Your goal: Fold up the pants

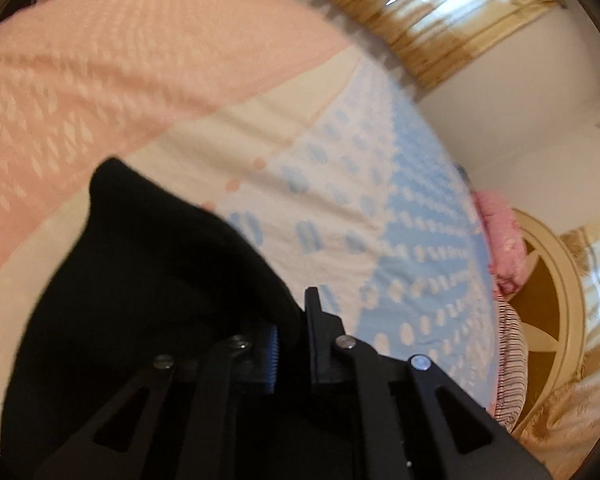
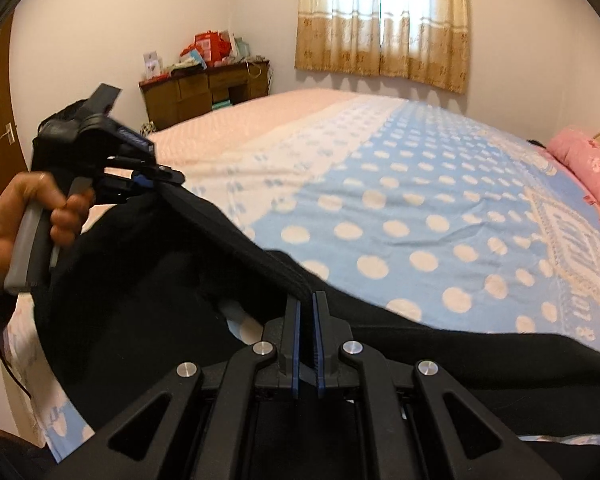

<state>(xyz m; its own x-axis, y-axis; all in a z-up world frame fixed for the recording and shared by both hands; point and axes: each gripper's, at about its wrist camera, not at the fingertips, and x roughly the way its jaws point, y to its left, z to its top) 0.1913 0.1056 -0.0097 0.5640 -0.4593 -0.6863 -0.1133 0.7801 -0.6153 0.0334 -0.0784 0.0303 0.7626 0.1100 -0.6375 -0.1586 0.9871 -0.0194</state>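
At the far left of the right wrist view, a bare hand [image 2: 28,220] is gripping the grey handle of the left gripper [image 2: 168,176], whose fingers are pinching the ribbed edge of the black pants [image 2: 148,300] and lifting it off the bed. From that pinch the taut edge of the pants is running down and to the right, straight into the right gripper [image 2: 306,320], whose blue-padded fingers are sitting narrow with a fold of the black cloth caught between them. Below and to the right the rest of the pants is lying across the near edge of the blue blanket [image 2: 420,200] with its white dots, while a cream and pink blanket is covering the far left part of the bed. Far behind, a wooden dresser [image 2: 204,88] is standing against the wall, a curtained window [image 2: 384,20] is glowing to its right, and a pink pillow [image 2: 588,168] is resting at the far right. Through the blurred left wrist view, the left gripper [image 1: 292,336] is holding the pants [image 1: 140,280], which are bunching on its left side over the blanket [image 1: 380,220].
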